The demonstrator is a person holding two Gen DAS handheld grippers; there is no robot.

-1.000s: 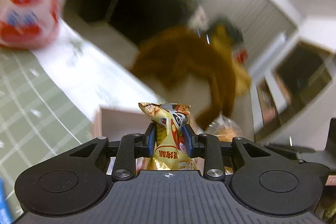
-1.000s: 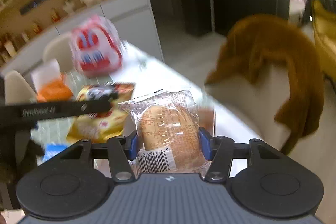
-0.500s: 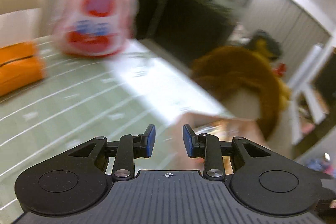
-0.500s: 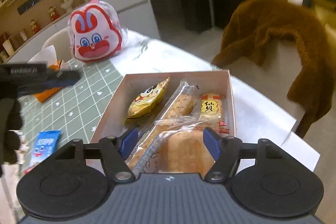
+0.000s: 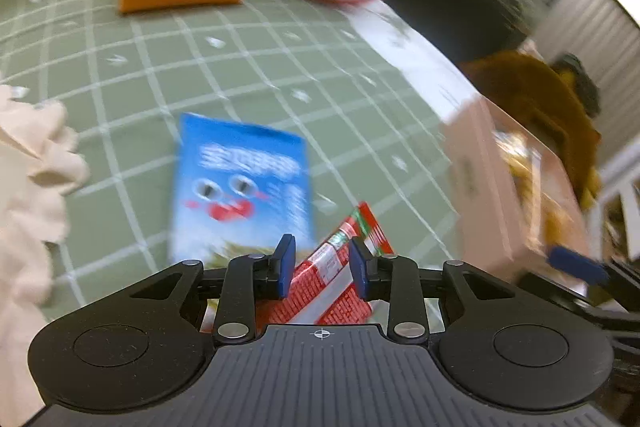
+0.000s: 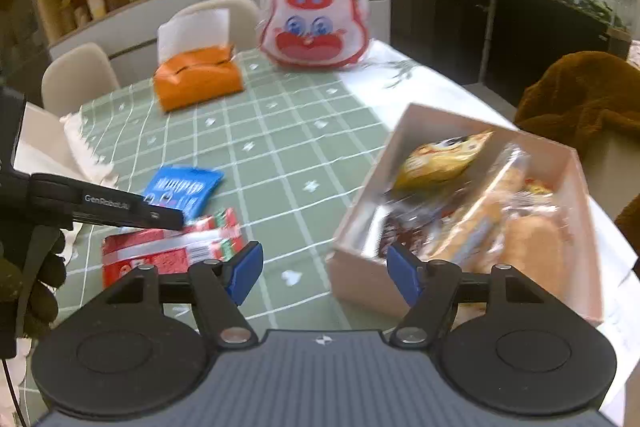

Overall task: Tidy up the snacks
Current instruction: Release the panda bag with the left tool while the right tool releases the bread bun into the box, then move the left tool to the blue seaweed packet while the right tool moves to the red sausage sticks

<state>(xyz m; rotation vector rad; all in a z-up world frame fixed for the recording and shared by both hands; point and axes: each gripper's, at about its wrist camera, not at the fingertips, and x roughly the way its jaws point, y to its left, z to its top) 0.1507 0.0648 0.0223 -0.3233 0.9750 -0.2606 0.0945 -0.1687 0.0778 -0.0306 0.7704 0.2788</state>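
My left gripper [image 5: 320, 267] points down at a red snack packet [image 5: 340, 303] lying on the green checked tablecloth. Its jaws stand a narrow gap apart, the packet shows in that gap, and the pads do not press on it. A blue packet [image 5: 240, 183] lies just beyond. In the right wrist view the left gripper [image 6: 168, 217] hovers over the red packet [image 6: 168, 251], with the blue packet [image 6: 182, 187] behind it. My right gripper [image 6: 324, 271] is opening with nothing between its jaws, near the corner of the pink box [image 6: 360, 279]. The box holds a yellow packet [image 6: 440, 159], wrapped bread [image 6: 536, 255] and other snacks.
An orange tissue box [image 6: 198, 81] and a red-and-white bunny bag [image 6: 314, 23] stand at the far side of the table. A brown coat [image 6: 580, 99] hangs on a chair to the right. Cream lace cloth [image 5: 28, 187] lies at the left edge. Pale chairs [image 6: 80, 75] stand behind.
The left gripper let go of the yellow packet and the right let go of the bread; both now lie in the box. Both grippers swung left and down, the left over the red packet.
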